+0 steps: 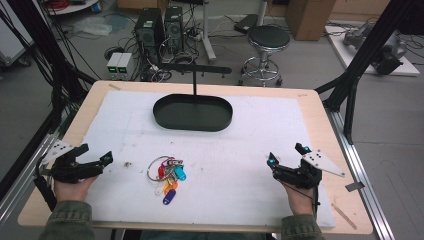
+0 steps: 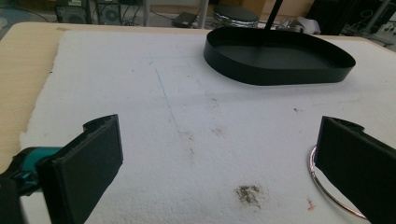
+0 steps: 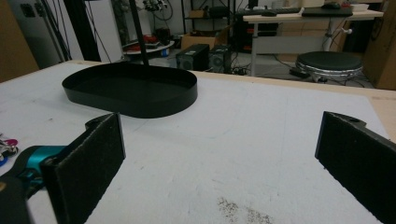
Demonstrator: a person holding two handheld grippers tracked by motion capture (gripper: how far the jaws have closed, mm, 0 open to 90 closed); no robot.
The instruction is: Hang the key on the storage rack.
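A bunch of keys (image 1: 167,177) with red, blue, orange and white tags on a metal ring lies on the white mat, front centre. Left of the bunch, my left gripper (image 1: 95,153) rests low over the mat, open, nothing between its jaws. In the left gripper view the left gripper (image 2: 217,158) stands wide, and an arc of the key ring (image 2: 322,189) peeks out beside its right jaw. My right gripper (image 1: 286,154) sits to the right of the keys, open and empty. The right gripper view shows the right gripper (image 3: 219,158) spread, with key tags (image 3: 7,147) at the left edge.
A black oval tray (image 1: 192,127) stands at the back centre of the mat, with a black post and crossbar (image 1: 195,70) rising behind it; the tray (image 2: 280,74) (image 3: 140,107) appears in both gripper views. Beyond the table are a stool (image 1: 267,40) and computer towers (image 1: 160,27).
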